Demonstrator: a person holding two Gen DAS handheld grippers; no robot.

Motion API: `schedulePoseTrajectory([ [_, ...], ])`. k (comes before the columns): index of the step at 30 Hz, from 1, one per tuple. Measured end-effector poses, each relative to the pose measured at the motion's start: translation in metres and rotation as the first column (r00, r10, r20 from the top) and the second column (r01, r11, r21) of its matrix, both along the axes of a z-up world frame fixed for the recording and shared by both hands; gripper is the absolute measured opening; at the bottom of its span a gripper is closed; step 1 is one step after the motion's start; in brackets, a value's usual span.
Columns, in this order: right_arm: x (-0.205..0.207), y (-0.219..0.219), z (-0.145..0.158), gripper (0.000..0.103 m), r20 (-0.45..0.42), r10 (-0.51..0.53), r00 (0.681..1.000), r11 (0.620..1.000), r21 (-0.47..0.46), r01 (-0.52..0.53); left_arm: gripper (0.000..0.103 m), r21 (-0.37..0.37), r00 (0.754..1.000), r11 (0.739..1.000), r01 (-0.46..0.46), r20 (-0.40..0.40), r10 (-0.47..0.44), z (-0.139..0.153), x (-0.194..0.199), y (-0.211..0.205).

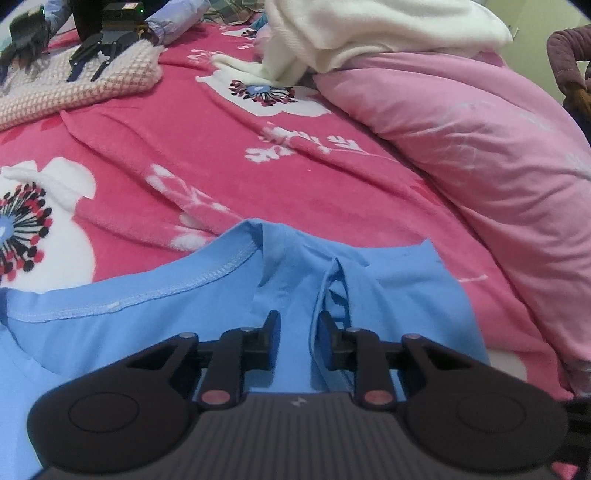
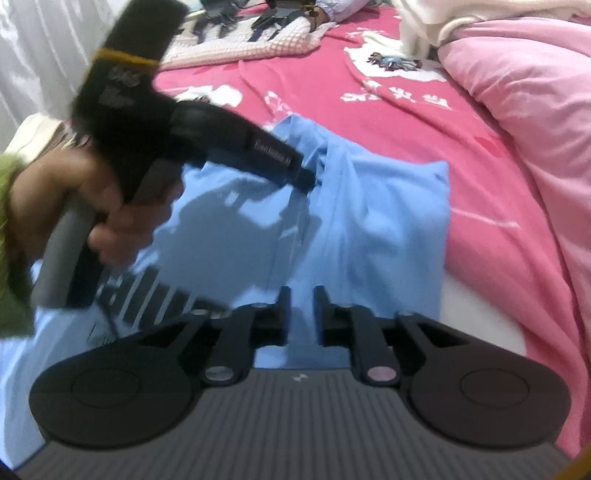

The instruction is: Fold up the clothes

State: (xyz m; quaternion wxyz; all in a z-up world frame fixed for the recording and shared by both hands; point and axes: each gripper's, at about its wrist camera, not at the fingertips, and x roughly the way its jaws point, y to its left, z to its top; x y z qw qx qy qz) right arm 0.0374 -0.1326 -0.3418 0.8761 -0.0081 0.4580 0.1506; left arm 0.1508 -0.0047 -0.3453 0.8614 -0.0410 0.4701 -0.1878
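Now blue shirt [image 1: 388, 291] lies under left hand-held gripper [image 1: 298, 323], jaws apart.

Sky-blue shirt [image 1: 147, 325] near, plain with dark stripes printed on it [image 2: 147, 295] — under it a hot-pink blanket [image 1: 184, 147] with white flowers, black-and-red centres. Right, a pale pink quilt [image 1: 480, 147]. Far off, cream knitwear [image 1: 369, 26] — far left, a pink-and-white checked cloth [image 1: 74, 88]. Black grippers [image 1: 298, 325], grey ribbed bodies.

A pink quilt [image 1: 498, 155] is heaped along the bed's right edge over the red flowered blanket [image 1: 207, 140], with a white knit [image 1: 369, 26] piled at its far end and a checked cloth [image 1: 74, 88] at the far left corner
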Motion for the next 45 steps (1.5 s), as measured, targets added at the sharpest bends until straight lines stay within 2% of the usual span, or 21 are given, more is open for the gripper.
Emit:
schedulePoseTrajectory([
  [4,0.012,0.003,-0.014,0.018,-0.036,-0.057,0.998,0.998,-0.001,0.057,0.018,0.010,1.000,1.000,-0.011,0.015,0.011,-0.002,-0.003,0.002],
  [7,0.014,0.005,-0.017,0.018,-0.041,-0.059,0.997,0.998,-0.014,0.059,0.008,0.008,0.999,0.999,-0.040,0.029,0.040,-0.001,-0.007,0.006],
  [8,0.013,0.007,-0.017,0.014,-0.035,-0.056,0.998,0.998,-0.035,0.055,0.004,0.008,0.998,0.998,-0.059,0.040,0.058,0.000,-0.009,0.007],
  [9,0.013,0.008,-0.017,0.005,-0.029,-0.053,0.998,0.997,-0.056,0.052,0.003,0.009,0.996,0.997,-0.078,0.050,0.077,0.001,-0.010,0.009],
  [13,0.008,0.005,-0.007,0.001,-0.016,-0.064,0.998,0.995,-0.082,0.062,0.001,0.002,0.986,0.989,-0.149,0.072,0.148,0.009,-0.018,0.023],
  [15,0.003,0.001,0.002,0.001,-0.011,-0.057,0.998,0.996,-0.072,0.056,0.000,0.003,0.985,0.988,-0.153,0.080,0.152,0.013,-0.020,0.029],
  [18,-0.005,-0.002,0.011,0.001,-0.006,-0.033,0.999,0.997,-0.069,0.032,0.006,-0.011,0.991,0.995,-0.096,0.091,0.097,0.020,-0.019,0.028],
  [20,-0.010,0.002,0.010,0.001,-0.006,0.016,1.000,0.996,-0.089,-0.017,0.022,-0.009,0.993,0.998,-0.068,0.096,0.068,0.023,-0.015,0.023],
  [23,-0.013,0.009,0.006,0.001,-0.011,0.090,0.996,0.988,-0.124,-0.090,0.023,-0.053,0.992,0.995,-0.081,0.088,0.086,0.027,-0.005,0.021],
  [25,-0.012,0.011,0.003,0.001,-0.023,0.114,0.993,0.988,-0.107,-0.116,0.026,-0.097,0.993,0.991,-0.091,0.071,0.098,0.028,0.001,0.020],
  [27,-0.009,0.016,-0.001,0.004,-0.032,0.128,0.991,0.987,-0.098,-0.131,0.029,-0.080,0.996,0.994,-0.071,0.049,0.075,0.023,0.006,0.014],
  [30,-0.003,0.017,-0.012,0.005,-0.086,0.122,0.989,0.989,-0.069,-0.129,0.029,0.020,0.999,0.999,-0.040,0.024,0.040,0.005,0.008,0.003],
  [32,-0.004,0.006,-0.009,0.008,-0.106,0.094,0.990,0.995,-0.023,-0.097,0.026,0.058,0.999,0.997,-0.043,0.019,0.042,-0.004,0.007,0.001],
  [36,-0.013,-0.026,-0.002,0.025,-0.177,0.011,0.984,0.996,0.086,0.005,0.025,0.045,0.992,0.991,-0.126,0.022,0.125,0.001,0.006,0.017],
  [41,-0.047,-0.068,-0.007,0.026,-0.323,-0.108,0.940,0.977,0.140,0.160,0.023,0.027,0.975,0.975,-0.220,0.032,0.219,0.012,0.010,0.036],
  [43,-0.058,-0.081,-0.004,0.026,-0.346,-0.154,0.925,0.965,0.148,0.217,0.023,0.007,0.975,0.977,-0.215,0.053,0.215,0.023,0.011,0.035],
  [45,-0.066,-0.091,0.002,0.026,-0.347,-0.201,0.916,0.951,0.156,0.268,0.024,-0.028,0.983,0.985,-0.170,0.068,0.171,0.033,0.015,0.026],
])
